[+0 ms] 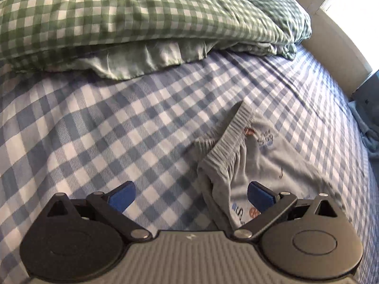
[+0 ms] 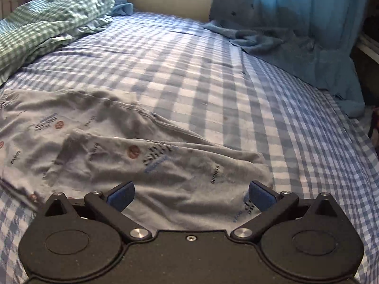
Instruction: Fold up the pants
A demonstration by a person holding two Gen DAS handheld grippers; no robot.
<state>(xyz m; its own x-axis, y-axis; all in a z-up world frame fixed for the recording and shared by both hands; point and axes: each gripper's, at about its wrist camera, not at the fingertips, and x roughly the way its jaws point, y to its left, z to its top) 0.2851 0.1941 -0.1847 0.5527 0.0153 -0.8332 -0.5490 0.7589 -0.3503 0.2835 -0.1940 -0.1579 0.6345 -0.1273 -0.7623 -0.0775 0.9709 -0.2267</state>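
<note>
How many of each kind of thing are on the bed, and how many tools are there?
Grey printed pants: 1
Green checked duvet: 1
Blue curtain: 1
Tools, left tool and right tool, both open: 2
Total: 5

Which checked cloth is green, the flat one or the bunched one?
The bunched duvet at the far end is green-and-white. The flat sheet under the pants is blue-and-white.
</note>
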